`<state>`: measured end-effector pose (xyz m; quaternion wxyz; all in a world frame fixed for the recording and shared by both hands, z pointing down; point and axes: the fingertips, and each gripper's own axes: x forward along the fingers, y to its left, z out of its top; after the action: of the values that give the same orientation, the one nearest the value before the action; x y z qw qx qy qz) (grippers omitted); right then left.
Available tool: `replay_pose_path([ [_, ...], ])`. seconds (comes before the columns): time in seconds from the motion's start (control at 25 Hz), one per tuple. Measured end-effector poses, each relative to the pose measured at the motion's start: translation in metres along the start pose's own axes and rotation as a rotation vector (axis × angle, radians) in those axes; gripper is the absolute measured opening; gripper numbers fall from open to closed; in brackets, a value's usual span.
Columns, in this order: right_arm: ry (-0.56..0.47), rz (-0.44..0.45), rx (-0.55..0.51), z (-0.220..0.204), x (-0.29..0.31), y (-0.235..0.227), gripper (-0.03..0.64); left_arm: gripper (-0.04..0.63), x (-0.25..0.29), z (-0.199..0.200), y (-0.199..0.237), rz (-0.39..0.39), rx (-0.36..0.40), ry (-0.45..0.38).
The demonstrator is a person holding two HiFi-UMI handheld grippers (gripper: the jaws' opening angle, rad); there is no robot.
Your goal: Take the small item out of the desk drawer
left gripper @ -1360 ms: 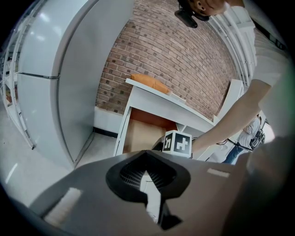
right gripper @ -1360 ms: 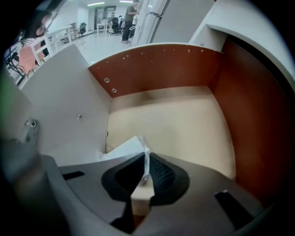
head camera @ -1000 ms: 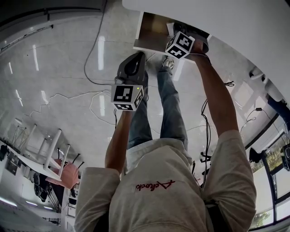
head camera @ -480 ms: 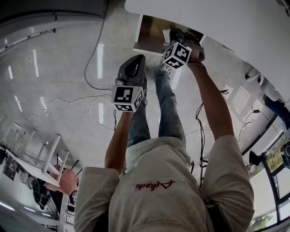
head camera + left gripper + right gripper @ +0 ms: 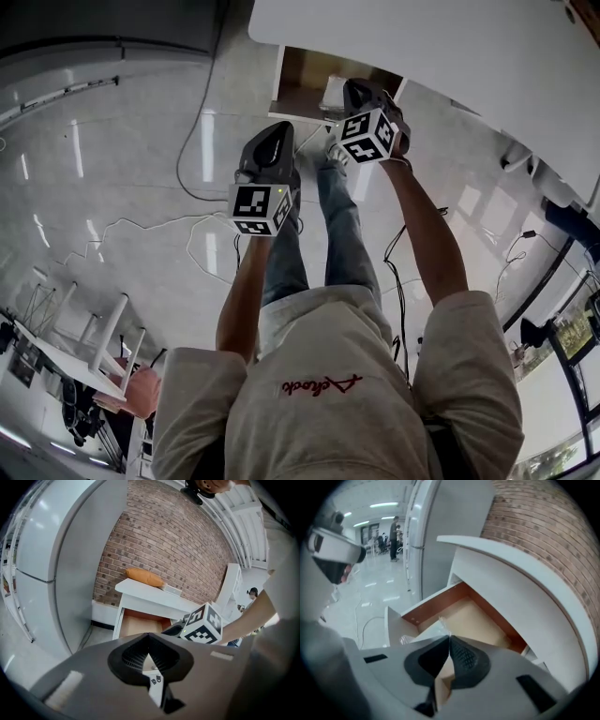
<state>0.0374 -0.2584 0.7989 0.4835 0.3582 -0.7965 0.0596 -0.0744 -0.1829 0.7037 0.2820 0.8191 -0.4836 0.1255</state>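
The right claw (image 5: 449, 637) is closed on the small item (image 5: 429, 631), a pale packet in clear crinkled plastic. Its two pads pinch the plastic at the very tip, and the packet hangs toward 9 o'clock from the tip. In the head view the small item (image 5: 334, 92) shows as a white patch just at 11 o'clock of the right claw (image 5: 361, 98), over the front part of the open drawer (image 5: 305, 75). The drawer (image 5: 473, 616) is pulled out from under the white table (image 5: 450, 47), and its bare wooden bottom is visible.

The left claw (image 5: 148, 637) is closed with its tips together and holds nothing. In the head view the left claw (image 5: 272, 150) is at 8 o'clock of the right one, well apart from the drawer, over the shiny floor (image 5: 122, 187). In the left gripper view an orange cushion (image 5: 144, 577) lies on the table (image 5: 150, 595), in front of a brick wall (image 5: 164, 541).
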Motion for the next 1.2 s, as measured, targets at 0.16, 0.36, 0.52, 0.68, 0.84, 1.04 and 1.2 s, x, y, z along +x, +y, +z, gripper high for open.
replay_pose_path([
  [0.16,-0.087,-0.027,0.175,0.007,-0.031,-0.008,0.014,0.009,0.003,0.009,-0.010,-0.015,0.020,-0.006],
  [0.36,-0.181,-0.061,0.353,0.008,-0.076,-0.018,0.014,0.009,0.001,0.019,-0.026,-0.022,0.036,-0.007],
  [0.52,-0.249,-0.091,0.469,0.009,-0.111,-0.028,0.014,0.009,0.001,0.032,-0.038,-0.034,0.058,-0.007],
  [0.68,-0.289,-0.121,0.523,0.011,-0.145,-0.039,0.014,0.009,-0.001,0.048,-0.049,-0.044,0.085,-0.012],
  [0.84,-0.338,-0.159,0.563,0.018,-0.177,-0.051,0.014,0.009,-0.010,0.064,-0.052,-0.047,0.104,-0.020],
  [1.04,-0.405,-0.210,0.555,0.040,-0.215,-0.076,0.012,0.009,-0.023,0.102,-0.057,-0.042,0.127,-0.068],
  [1.2,-0.448,-0.247,0.547,0.058,-0.240,-0.094,0.012,0.009,-0.028,0.133,-0.061,-0.037,0.138,-0.109],
])
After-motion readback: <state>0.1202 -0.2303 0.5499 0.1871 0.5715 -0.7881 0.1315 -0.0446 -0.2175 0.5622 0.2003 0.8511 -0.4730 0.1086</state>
